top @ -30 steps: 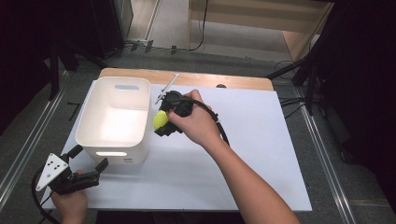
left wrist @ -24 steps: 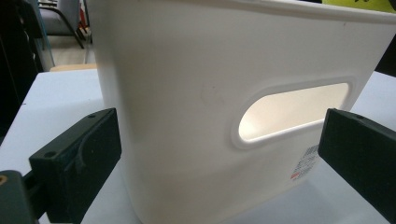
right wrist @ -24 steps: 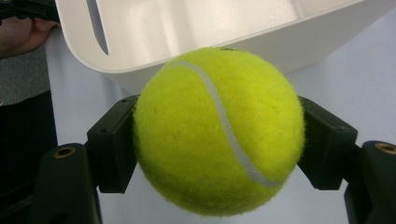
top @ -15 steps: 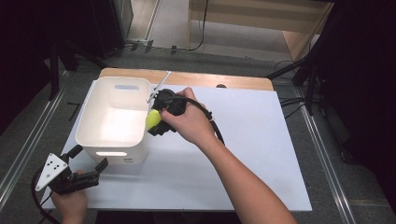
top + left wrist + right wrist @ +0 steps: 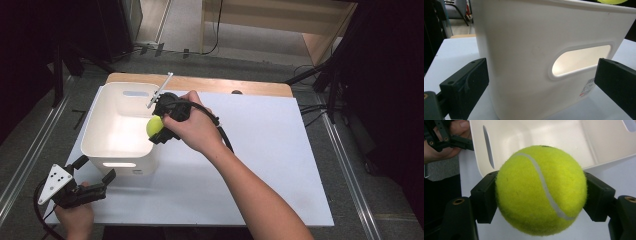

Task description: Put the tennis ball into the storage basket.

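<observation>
One yellow tennis ball (image 5: 540, 190), clamped between the jaws of the right claw (image 5: 161, 125), held over the right rim of a white bin (image 5: 107, 131) that stands toward the bench's (image 5: 280, 150) far left corner. Left claw (image 5: 92, 171), jaws spread and holding nothing, rests at the bench's near left corner, facing the bin's handle slot (image 5: 581, 60).

There's a small sticker (image 5: 587, 88) low on the white bin's (image 5: 524, 50) wall, with a barcode and red marks, but its print is too blurred to read.
</observation>
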